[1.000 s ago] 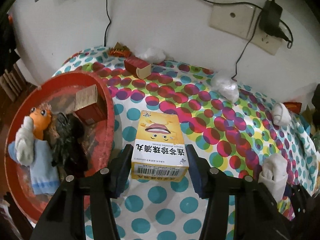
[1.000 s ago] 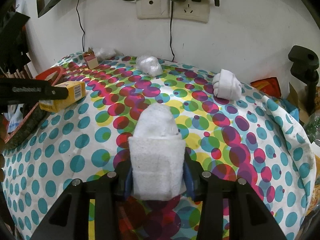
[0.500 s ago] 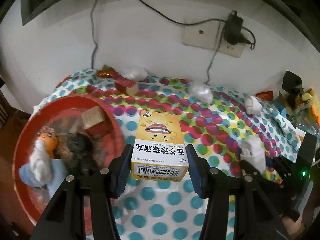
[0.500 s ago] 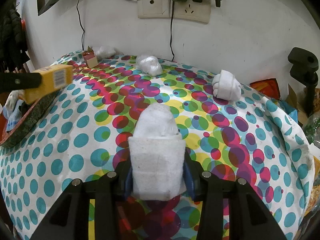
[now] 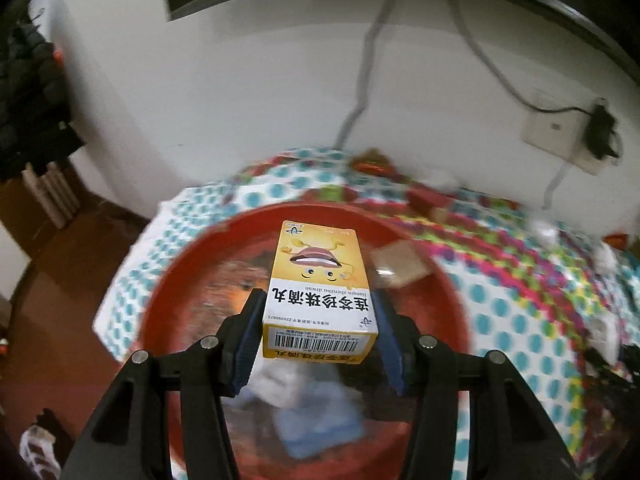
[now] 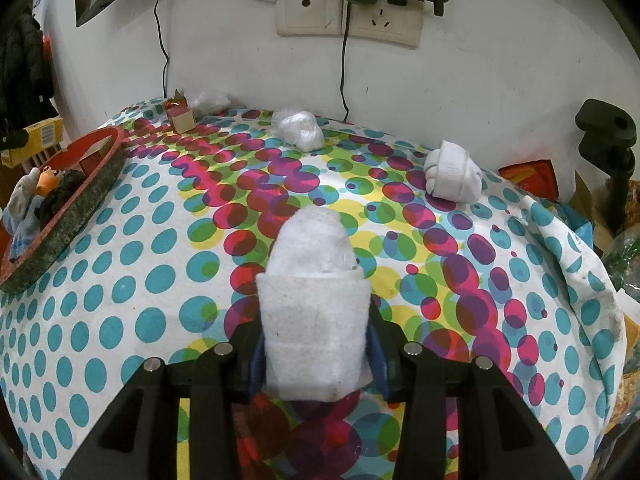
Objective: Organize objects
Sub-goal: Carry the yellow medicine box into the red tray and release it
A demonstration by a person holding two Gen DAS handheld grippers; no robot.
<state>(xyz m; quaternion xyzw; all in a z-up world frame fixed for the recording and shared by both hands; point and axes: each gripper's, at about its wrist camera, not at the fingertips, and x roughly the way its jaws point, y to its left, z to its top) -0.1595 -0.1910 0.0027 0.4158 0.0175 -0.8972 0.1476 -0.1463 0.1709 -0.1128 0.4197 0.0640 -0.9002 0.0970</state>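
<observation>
My left gripper (image 5: 318,332) is shut on a yellow medicine box (image 5: 320,288) and holds it in the air above the red round tray (image 5: 176,264). The tray holds a brown box (image 5: 400,266), a pale blue cloth (image 5: 320,420) and other blurred items. In the right wrist view the tray (image 6: 64,220) sits at the table's left edge, with the yellow box (image 6: 36,140) above it. My right gripper (image 6: 314,344) is shut on a rolled white sock (image 6: 312,300), low over the dotted tablecloth.
On the tablecloth lie another rolled white sock (image 6: 452,178), a white plastic wad (image 6: 298,128), a small red-and-tan box (image 6: 182,118) and a second white wad (image 6: 210,100). Wall sockets with cables (image 6: 352,16) are behind. A black clamp (image 6: 608,132) stands at the right.
My left gripper has carried the yellow box leftward from over the tablecloth to above the red tray. The right gripper with the sock has stayed in place.
</observation>
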